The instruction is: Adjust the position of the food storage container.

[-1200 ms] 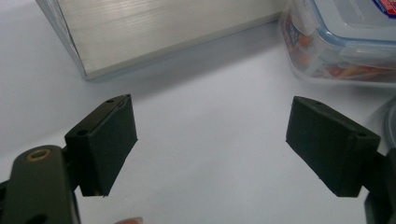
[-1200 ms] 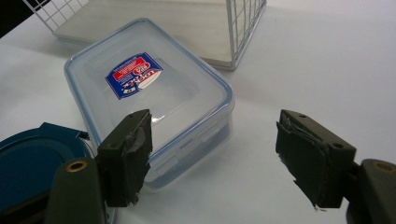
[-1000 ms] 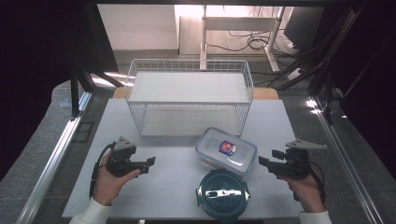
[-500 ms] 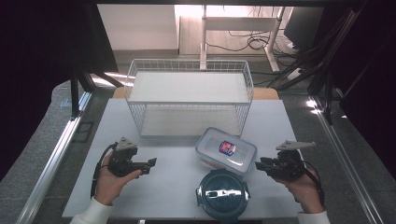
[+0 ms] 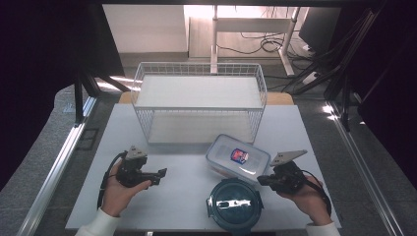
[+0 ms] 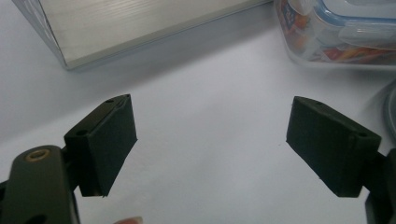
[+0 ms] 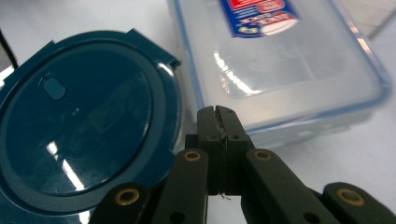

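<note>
Right gripper view: right hand-held gripper (image 7: 218, 112), pads together, nears glossy round lid (image 7: 84, 126) and clear rectangular box (image 7: 280, 65).

Empty pinched-together tool (image 7: 218, 110) before clear box (image 7: 280, 60), blue lid (image 7: 88, 121)

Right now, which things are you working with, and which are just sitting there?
Working with:
right gripper, jaws just closed, nothing between them
clear box, right in front of it
blue round box, beside it

Just sitting there:
wire basket
left gripper, open over bare table
</note>
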Tool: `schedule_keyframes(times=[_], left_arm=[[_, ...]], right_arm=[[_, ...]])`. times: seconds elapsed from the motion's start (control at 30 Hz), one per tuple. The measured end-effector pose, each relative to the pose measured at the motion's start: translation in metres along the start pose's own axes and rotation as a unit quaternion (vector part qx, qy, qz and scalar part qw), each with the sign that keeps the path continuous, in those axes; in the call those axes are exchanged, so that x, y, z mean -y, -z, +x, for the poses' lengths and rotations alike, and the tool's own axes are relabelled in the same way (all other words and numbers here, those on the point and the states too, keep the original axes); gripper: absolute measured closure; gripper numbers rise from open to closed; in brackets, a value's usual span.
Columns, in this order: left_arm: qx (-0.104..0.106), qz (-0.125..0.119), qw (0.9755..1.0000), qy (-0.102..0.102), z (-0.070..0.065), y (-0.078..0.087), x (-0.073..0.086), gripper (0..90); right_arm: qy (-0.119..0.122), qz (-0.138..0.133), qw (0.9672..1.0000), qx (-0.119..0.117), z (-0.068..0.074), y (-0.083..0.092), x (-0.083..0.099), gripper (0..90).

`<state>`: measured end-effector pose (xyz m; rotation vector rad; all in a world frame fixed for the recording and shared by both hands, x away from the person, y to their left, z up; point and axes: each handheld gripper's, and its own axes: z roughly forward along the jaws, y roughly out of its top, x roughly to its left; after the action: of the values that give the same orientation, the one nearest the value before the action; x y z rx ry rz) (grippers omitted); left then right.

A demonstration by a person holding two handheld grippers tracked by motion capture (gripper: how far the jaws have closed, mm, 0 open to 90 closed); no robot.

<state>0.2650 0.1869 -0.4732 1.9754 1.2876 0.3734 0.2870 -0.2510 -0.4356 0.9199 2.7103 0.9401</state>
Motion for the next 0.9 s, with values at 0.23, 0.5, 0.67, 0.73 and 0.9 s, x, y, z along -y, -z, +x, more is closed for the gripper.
schedule_keyframes(times=[0.23,0.5,0.67,0.73,0.9], left_arm=[[-0.001,0.003,1.0,-0.003,0.0,-0.001,0.001,15.3],[-0.003,0.005,1.0,-0.002,0.001,-0.001,0.001,15.1],[-0.003,0.004,1.0,-0.003,0.001,-0.001,0.001,15.1],[-0.003,0.004,1.0,-0.003,0.001,0.0,0.001,15.1],[-0.005,0.006,1.0,-0.003,0.002,-0.001,0.001,15.1]], right_arm=[[0.025,0.025,0.9994,-0.008,0.006,-0.013,-0.003,88.7],[0.036,0.037,0.9986,-0.011,0.005,-0.019,-0.002,88.9],[0.038,0.038,0.9985,-0.007,0.006,-0.018,-0.002,88.9],[0.038,0.038,0.9985,-0.003,0.005,-0.018,-0.002,89.0],[0.035,0.036,0.9987,0.011,0.002,-0.016,0.0,89.0]])
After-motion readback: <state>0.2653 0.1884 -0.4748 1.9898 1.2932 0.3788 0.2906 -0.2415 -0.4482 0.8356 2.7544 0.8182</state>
